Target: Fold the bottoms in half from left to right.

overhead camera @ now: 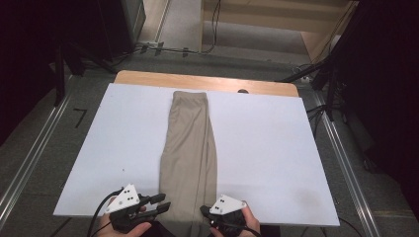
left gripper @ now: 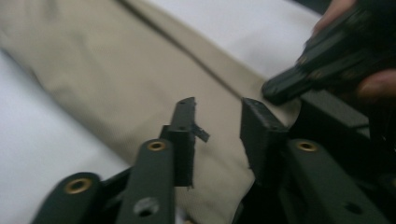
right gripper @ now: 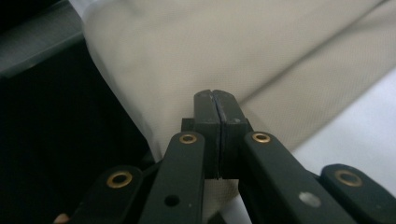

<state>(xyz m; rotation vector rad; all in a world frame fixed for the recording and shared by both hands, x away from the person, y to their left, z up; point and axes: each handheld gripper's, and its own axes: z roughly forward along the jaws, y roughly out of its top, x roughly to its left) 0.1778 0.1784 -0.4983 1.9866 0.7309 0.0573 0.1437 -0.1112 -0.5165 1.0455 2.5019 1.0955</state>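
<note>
Beige trousers (overhead camera: 190,148), folded lengthwise, lie in a long strip down the middle of the white table top (overhead camera: 272,148), with their near end hanging over the front edge. My left gripper (overhead camera: 165,201) is at the strip's near left edge, jaws open above the cloth (left gripper: 116,70) with nothing between them (left gripper: 218,112). My right gripper (overhead camera: 203,211) meets the near right edge with its jaws shut (right gripper: 215,95), tips against the fabric (right gripper: 210,42). I cannot tell whether cloth is pinched between them. The right gripper (left gripper: 289,84) also appears in the left gripper view, held in a hand.
The white top rests on a wooden table (overhead camera: 148,76) whose far edge shows. Wide bare white surface lies on both sides of the trousers. Stands and cables (overhead camera: 163,48) sit on the floor beyond, and metal rails (overhead camera: 346,163) run along both sides.
</note>
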